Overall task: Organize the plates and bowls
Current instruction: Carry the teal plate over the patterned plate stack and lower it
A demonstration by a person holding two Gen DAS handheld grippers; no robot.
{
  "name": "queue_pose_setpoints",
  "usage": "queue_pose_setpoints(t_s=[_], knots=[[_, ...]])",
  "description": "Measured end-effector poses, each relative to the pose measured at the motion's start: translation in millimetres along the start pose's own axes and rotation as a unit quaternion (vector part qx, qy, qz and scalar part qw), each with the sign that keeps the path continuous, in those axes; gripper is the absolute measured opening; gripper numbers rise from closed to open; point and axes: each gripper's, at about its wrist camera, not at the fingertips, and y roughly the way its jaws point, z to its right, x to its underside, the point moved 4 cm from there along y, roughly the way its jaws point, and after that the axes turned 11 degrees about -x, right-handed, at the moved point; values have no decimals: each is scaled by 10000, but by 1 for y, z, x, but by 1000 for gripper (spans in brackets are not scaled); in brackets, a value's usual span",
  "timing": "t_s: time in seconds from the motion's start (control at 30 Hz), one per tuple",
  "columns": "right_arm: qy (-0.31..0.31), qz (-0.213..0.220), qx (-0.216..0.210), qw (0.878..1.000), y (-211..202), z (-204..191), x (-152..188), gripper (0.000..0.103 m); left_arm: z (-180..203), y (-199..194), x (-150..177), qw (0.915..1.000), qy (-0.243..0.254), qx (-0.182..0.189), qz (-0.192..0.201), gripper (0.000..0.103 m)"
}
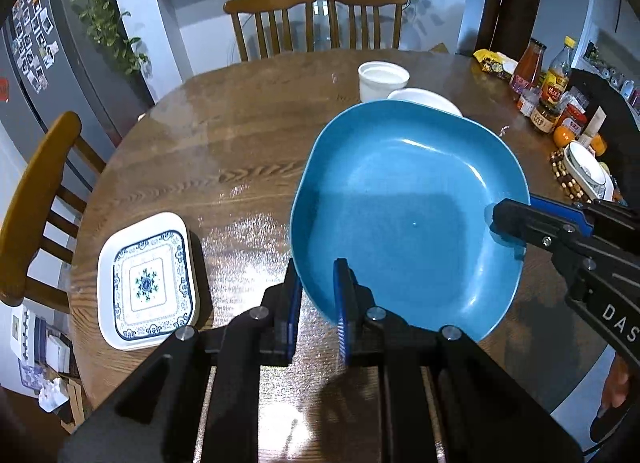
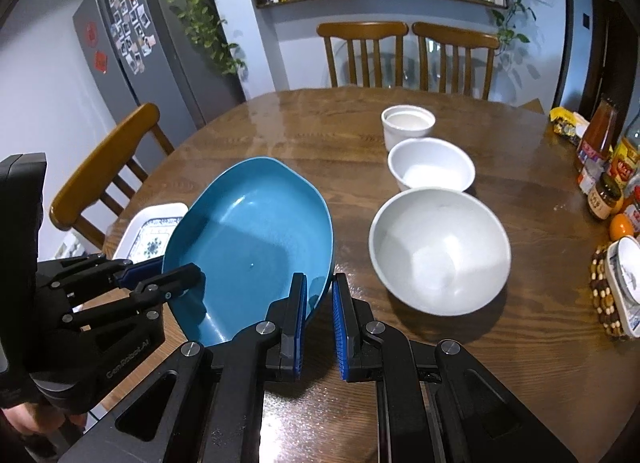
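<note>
both claws hold the glossy blue rounded-square plate (image 1: 404, 215) tilted above the round wooden worktop (image 1: 224, 167): left claw (image 1: 318, 303) pinching its near rim, right claw (image 2: 319, 295) clamped on the opposite rim.

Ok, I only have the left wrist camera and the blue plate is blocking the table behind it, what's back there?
Observer: A large white bowl stands on the table, right of the blue plate.
Operator: Any more bowls beyond the two I half see?
Observer: No, three in a row: large bowl nearest, then a medium white bowl, then a small white cup.
Operator: Is the plate touching the large bowl?
Observer: No, bare table shows between them.
</note>
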Motion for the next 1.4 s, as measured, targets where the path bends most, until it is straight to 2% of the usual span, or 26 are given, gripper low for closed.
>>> queue_pose_setpoints(t_s=[0.27,0.53,1.0,1.4], knots=[[-101,194,-60,9997,-13,-4,-8,14,-5,-14,-9,9995,-64,-141,287,14],[-238,265,-211,9991,-14,-14,-17,14,-16,-18,-12,9986,-205,-281,404,15],[-550,210,-410,9974,1,-42,-31,14,-49,-15,-9,9963,-537,-522,419,15],[-858,51,-664,9941,24,-80,-36,14,-89,-8,6,9924,-904,-790,280,15]])
